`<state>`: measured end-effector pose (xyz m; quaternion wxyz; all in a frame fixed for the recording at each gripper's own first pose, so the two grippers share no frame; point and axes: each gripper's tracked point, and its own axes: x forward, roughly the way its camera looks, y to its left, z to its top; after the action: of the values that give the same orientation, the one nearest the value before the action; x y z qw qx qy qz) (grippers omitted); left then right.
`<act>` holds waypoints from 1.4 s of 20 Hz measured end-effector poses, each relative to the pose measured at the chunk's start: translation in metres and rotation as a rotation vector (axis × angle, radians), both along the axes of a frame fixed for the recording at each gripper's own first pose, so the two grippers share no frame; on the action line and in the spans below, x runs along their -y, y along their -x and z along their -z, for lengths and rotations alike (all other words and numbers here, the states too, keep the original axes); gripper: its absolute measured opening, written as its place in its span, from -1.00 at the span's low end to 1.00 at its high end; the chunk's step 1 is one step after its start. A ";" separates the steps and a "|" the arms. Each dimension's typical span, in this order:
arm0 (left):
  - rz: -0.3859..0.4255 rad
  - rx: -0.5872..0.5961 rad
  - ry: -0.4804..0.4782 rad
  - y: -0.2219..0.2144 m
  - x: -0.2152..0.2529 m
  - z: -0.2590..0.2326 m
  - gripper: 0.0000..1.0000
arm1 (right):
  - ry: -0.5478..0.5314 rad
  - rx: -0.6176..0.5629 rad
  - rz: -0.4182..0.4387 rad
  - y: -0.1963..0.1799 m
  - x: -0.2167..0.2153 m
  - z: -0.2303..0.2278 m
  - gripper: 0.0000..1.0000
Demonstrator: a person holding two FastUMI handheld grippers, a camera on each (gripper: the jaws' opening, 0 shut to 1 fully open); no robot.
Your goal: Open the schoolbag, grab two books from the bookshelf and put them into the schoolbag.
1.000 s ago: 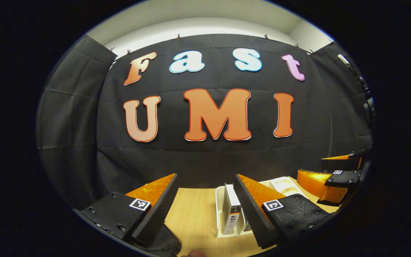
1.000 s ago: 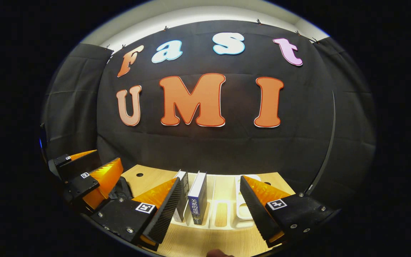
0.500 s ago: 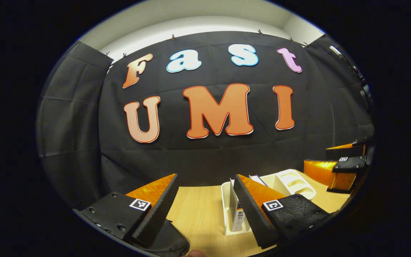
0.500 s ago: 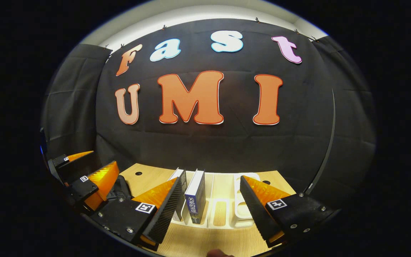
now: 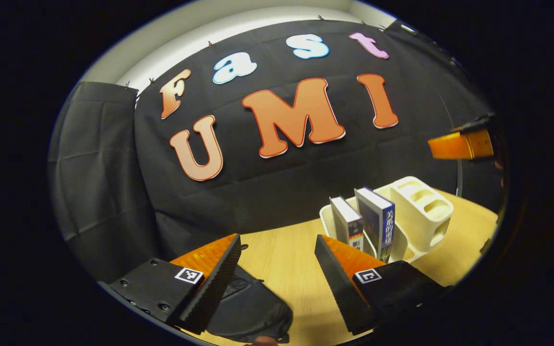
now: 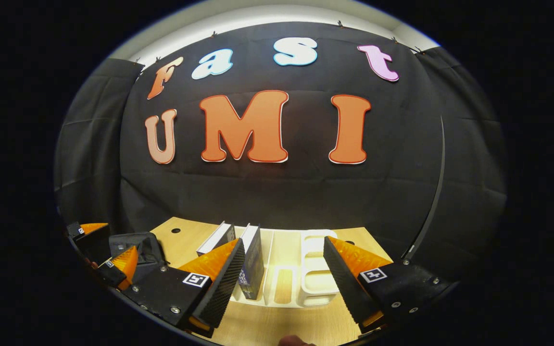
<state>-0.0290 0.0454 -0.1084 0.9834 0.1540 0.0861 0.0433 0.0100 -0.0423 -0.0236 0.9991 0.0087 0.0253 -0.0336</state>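
With both tools wide open and empty, the left tool (image 5: 277,269) should drop onto the dark fabric schoolbag (image 5: 253,307) just beneath it (books (image 5: 378,221) wait ahead-right), pinching its zipper pull squarely.

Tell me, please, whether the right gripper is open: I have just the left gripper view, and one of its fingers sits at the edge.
Observer: Yes. In the right gripper view the right gripper is open, with nothing between its fingers.
Operator: Thank you. What is it pointing at?
Observer: At the white bookshelf. The blue book stands just beside the finger on that view's left, and it is not gripped.
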 end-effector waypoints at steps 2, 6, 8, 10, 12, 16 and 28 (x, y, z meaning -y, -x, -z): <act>-0.016 -0.041 -0.057 0.006 -0.011 0.024 0.96 | 0.003 -0.004 0.010 0.000 0.007 0.003 0.95; -0.011 -0.113 -0.206 0.018 -0.022 0.065 0.96 | 0.003 -0.017 0.010 -0.004 0.013 0.009 0.95; -0.015 -0.146 -0.255 0.025 -0.031 0.087 0.96 | 0.011 -0.019 0.004 -0.006 0.014 0.010 0.95; -0.025 -0.186 -0.310 0.032 -0.042 0.105 0.96 | 0.024 -0.021 0.005 -0.009 0.017 0.011 0.95; -0.033 -0.223 -0.361 0.036 -0.053 0.124 0.96 | 0.025 -0.020 0.001 -0.011 0.018 0.011 0.95; -0.034 -0.299 -0.458 0.044 -0.076 0.166 0.96 | 0.028 -0.027 -0.010 -0.017 0.018 0.015 0.95; -0.099 -0.486 -0.637 0.051 -0.128 0.251 0.94 | 0.046 -0.022 -0.021 -0.024 0.028 0.012 0.95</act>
<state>-0.0796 0.1730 -0.3592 0.8342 0.4523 0.3058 0.0776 0.0340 -0.0707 -0.0358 0.9990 -0.0150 0.0356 -0.0238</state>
